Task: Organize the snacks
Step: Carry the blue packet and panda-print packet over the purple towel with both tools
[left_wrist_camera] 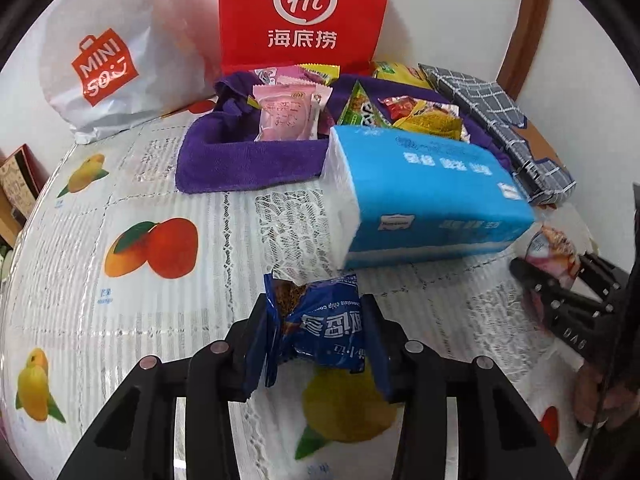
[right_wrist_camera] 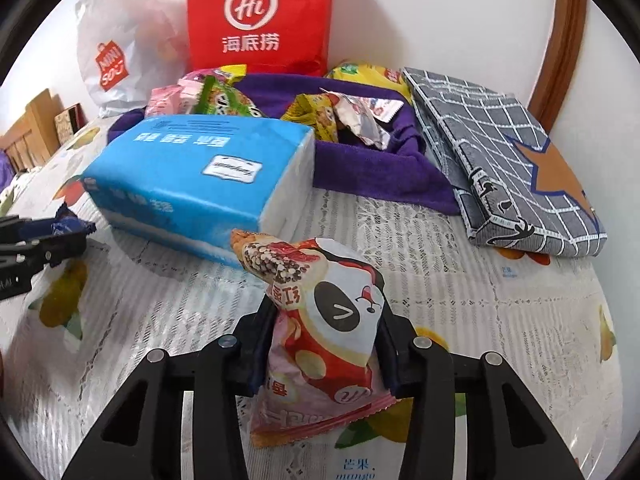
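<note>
Two snacks are being held, one in each gripper. At the bottom of the left wrist view, the left gripper (left_wrist_camera: 320,344) squeezes a blue cookie packet (left_wrist_camera: 320,332) from both sides. The packet lies sideways between the fingers, above the fruit tablecloth (left_wrist_camera: 120,280). At the bottom of the right wrist view, the right gripper (right_wrist_camera: 324,344) squeezes a pink and red snack bag (right_wrist_camera: 320,328). That bag stands tall, with its long way pointing up and away.

A bit farther back, in the middle of both views, a blue tissue pack (left_wrist_camera: 424,200) lies on the cloth. It sits between the grippers and the snack pile.

Behind it, in the upper middle, is a purple towel (left_wrist_camera: 248,164) folded like a tray, with many snacks in it. A pink packet (left_wrist_camera: 288,116) leans up inside. I think both held snacks should go there. So each one has to travel forward and over or around the tissue pack. Both grippers look about the same way off from the towel.

At the upper right lies a gray checked cloth box (right_wrist_camera: 508,152). At the very back stand a red Haidilao bag (left_wrist_camera: 304,12) and a white Miniso bag (left_wrist_camera: 112,56).
</note>
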### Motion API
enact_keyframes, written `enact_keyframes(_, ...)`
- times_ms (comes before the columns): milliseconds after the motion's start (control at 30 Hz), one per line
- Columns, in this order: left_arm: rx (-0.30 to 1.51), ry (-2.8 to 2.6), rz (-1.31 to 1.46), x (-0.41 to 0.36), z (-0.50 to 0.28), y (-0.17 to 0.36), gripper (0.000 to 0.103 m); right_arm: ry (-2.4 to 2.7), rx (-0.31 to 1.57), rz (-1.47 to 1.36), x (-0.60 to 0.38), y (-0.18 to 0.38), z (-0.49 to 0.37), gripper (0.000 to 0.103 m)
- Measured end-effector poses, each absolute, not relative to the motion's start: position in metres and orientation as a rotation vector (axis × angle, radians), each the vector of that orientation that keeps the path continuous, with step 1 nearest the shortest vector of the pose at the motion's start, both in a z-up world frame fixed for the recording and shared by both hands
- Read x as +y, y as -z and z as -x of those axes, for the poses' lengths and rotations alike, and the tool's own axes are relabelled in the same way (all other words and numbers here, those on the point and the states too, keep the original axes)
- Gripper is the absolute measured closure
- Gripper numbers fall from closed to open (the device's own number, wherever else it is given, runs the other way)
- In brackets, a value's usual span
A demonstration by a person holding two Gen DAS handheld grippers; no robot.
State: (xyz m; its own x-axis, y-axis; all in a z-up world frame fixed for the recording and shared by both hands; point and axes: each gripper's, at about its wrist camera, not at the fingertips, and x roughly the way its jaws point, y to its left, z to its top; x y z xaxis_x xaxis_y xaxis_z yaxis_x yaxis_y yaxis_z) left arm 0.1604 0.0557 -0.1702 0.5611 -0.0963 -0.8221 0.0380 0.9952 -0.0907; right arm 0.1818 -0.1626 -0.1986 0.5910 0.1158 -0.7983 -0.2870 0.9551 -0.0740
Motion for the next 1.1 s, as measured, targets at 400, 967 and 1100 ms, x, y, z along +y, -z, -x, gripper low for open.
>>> enact_keyframes(400,0.949,0.082,0.079,0.028,-0.137,0.137,0.062,-0.248,0.890,0.184,-0.174,0.173,-0.151,0.059)
enact_keyframes(967,0.888,0.117,0.069,0.016,-0.117,0.082,0.062,-0.190,0.849,0.109,-0.181,0.120,-0.138,0.059)
enact_keyframes(1100,0.868,0.123,0.072,0.016,-0.116,0.073,0.062,-0.206,0.846,0.071,-0.183,0.111,-0.141,0.060)
